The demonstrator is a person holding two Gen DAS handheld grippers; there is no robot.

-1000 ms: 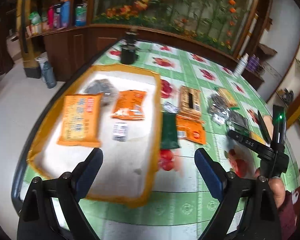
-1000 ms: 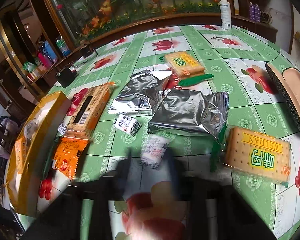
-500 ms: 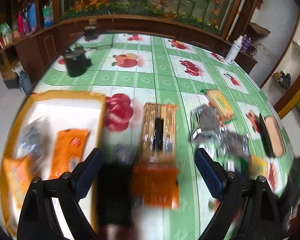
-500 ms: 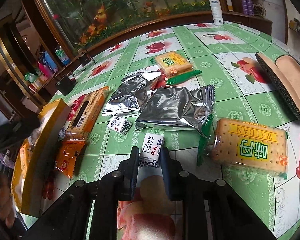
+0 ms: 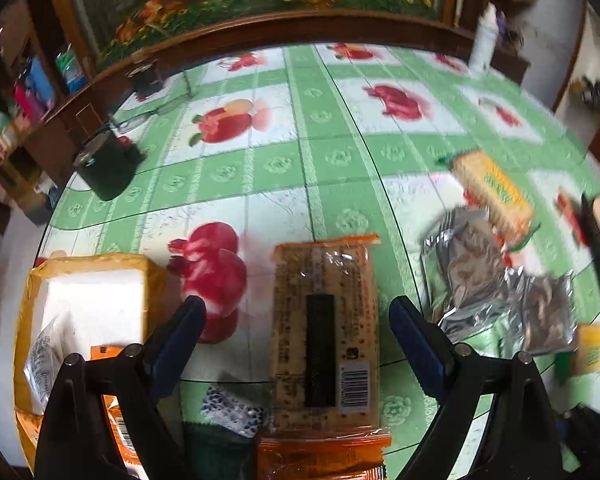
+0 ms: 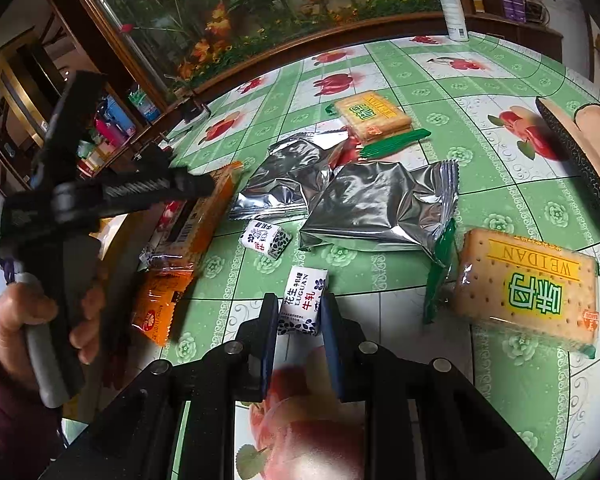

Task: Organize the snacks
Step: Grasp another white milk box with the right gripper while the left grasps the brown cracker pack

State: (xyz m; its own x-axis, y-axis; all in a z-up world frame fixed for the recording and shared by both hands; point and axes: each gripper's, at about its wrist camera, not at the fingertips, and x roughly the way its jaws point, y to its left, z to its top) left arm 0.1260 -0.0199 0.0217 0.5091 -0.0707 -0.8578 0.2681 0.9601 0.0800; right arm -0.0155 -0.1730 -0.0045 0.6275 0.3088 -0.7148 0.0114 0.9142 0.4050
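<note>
**Left wrist view: cracker pack lined up between open jaws**

Left wrist view puts the long cracker pack (image 5: 326, 334) dead ahead of the left gripper (image 5: 296, 322) — spread wide, empty — its long axis running along the fingers, yellow tray (image 5: 88, 264) beside. The right gripper (image 6: 298, 314) is clenched on the small milk candy (image 6: 303, 300).

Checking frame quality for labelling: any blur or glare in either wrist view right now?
Left wrist view: motion blur smears the yellow-labelled biscuit pack and right table edge; the long clear cracker pack stays readable. Right wrist view: sharp; glare on the crinkled silver foil bag.
</note>
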